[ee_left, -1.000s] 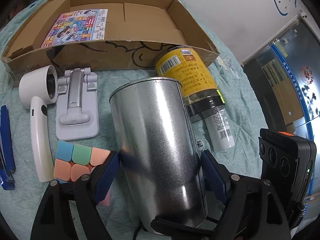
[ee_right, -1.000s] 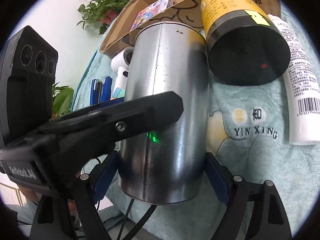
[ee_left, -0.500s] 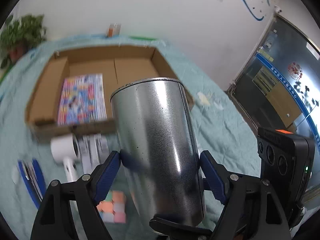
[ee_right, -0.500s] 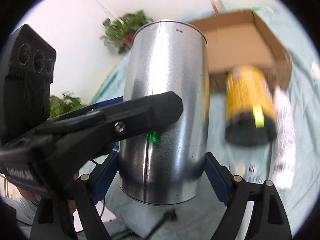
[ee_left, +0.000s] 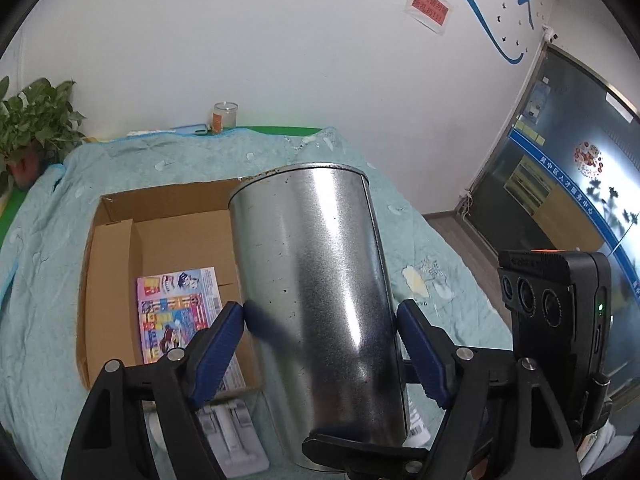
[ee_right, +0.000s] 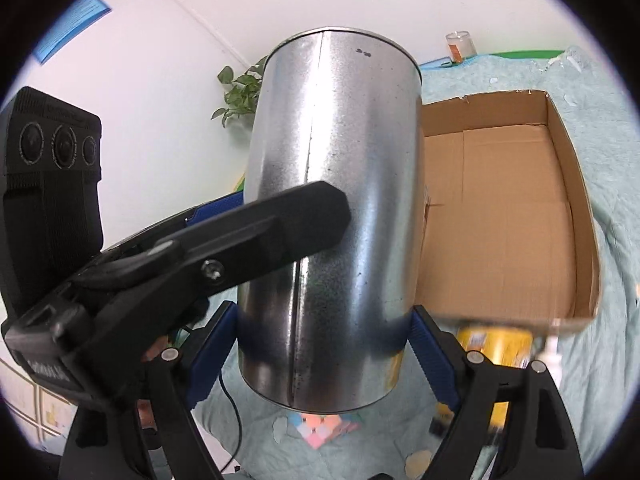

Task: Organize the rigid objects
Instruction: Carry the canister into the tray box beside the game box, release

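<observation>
Since the earlier frame the metal can has risen from the cloth-covered surface among the other items to above the cardboard box. Left tool and right tool: each set of blue pads bears on opposite flanks of the can, the left jaws closing slightly on it; the two-sided grip probably steadies so wide and smooth a cylinder. The can is tilted, its closed end forward. Below it, on the surface: a pastel puzzle cube, a yellow-labelled jar lying near the box's near wall, and a grey folding stand. The box holds one colourful printed sheet flat on its floor; the remaining floor is bare, leaving room for the can.
</observation>
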Available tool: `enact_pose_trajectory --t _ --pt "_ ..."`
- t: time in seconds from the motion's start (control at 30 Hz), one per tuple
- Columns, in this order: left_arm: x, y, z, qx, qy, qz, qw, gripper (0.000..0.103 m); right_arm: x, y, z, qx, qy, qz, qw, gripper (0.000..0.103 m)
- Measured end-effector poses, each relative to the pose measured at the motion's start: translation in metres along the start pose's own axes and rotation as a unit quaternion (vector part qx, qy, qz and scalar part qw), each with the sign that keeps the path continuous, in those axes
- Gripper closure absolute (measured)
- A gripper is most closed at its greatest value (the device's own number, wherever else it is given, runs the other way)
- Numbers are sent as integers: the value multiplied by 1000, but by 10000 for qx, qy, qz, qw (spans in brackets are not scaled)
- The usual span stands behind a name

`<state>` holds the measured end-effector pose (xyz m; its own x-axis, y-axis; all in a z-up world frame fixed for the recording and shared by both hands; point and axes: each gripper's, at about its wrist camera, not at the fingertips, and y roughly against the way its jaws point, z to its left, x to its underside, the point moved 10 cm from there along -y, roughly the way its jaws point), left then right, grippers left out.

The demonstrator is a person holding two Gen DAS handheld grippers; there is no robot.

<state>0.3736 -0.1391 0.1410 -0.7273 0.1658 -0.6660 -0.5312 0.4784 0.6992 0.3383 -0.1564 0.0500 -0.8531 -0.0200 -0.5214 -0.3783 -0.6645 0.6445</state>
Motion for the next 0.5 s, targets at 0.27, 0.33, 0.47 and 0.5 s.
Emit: enact_pose_trajectory --t 0.27,0.33,0.47,0.5 --pt "-39 -65 30 220 349 334 9986 28 -26 -29 -33 116 -199 321 9992 19" --pt "-34 -83 38 259 451 447 9976 28 -28 -39 -42 145 -294 414 9986 19" --pt "-12 -124 60 331 669 772 9942 28 -23 -61 -62 185 -454 661 9966 19" --pt "-8 -133 64 336 715 836 9934 28 -19 -69 -69 181 -523 745 9957 19"
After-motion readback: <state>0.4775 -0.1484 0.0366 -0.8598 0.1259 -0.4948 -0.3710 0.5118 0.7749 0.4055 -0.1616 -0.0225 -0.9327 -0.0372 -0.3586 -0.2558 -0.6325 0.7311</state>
